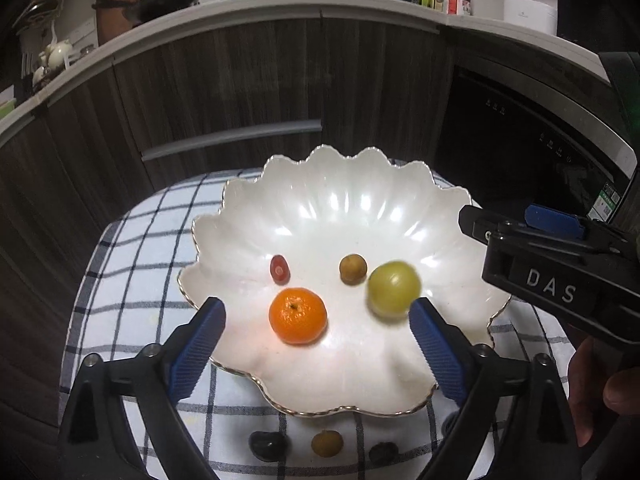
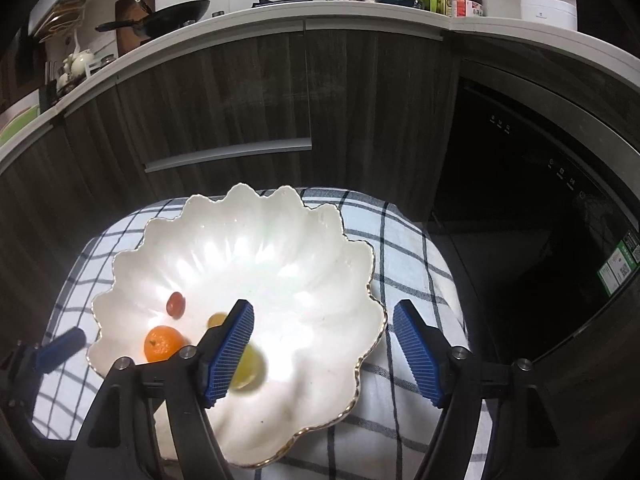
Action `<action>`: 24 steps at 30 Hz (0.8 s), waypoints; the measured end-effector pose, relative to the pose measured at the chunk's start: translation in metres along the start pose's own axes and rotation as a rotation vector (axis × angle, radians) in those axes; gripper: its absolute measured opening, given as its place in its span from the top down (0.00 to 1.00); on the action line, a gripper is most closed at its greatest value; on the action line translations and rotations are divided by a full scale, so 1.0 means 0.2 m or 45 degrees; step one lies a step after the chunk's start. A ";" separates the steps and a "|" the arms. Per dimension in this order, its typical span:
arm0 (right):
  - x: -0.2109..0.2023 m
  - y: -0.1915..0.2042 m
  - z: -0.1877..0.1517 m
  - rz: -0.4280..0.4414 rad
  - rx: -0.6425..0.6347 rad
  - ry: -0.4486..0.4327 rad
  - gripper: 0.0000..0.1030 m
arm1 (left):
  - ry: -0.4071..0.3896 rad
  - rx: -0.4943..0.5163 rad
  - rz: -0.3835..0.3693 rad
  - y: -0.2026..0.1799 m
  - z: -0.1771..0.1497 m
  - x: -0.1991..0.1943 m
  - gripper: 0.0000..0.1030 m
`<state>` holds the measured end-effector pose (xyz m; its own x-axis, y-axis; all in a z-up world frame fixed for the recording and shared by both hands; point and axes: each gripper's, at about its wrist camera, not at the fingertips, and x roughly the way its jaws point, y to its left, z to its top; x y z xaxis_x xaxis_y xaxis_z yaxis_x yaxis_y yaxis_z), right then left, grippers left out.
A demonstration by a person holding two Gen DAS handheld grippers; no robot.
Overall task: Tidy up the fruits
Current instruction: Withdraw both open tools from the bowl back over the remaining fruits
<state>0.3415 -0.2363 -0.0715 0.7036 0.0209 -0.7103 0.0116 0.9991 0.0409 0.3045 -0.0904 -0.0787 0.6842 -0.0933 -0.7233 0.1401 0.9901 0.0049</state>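
Three fruits lie on the checked cloth (image 1: 132, 240) at six o'clock of the scalloped bowl (image 1: 320, 184), below my left gripper (image 1: 318, 320); I judge the left nearer than my right gripper (image 2: 322, 356); both stand released, holding nothing; the tangerine (image 1: 298, 315), green fruit (image 1: 394, 294), brown fruit (image 1: 353, 269) and red fruit (image 1: 279, 269) rest inside.

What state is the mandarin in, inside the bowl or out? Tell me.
Inside: the mandarin rests on the white bowl's floor.
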 end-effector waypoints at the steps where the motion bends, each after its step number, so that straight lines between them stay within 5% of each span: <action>1: -0.01 0.00 0.00 -0.001 0.000 -0.005 0.27 | -0.007 0.000 -0.001 0.00 0.00 -0.01 0.06; 24: -0.19 0.01 -0.03 0.008 0.013 -0.065 0.26 | -0.035 -0.035 0.072 0.06 -0.02 -0.16 0.06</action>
<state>0.3100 -0.2354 -0.0494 0.7391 0.0250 -0.6731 0.0141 0.9985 0.0526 0.2809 -0.0751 -0.0585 0.7096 -0.0398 -0.7035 0.0812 0.9964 0.0255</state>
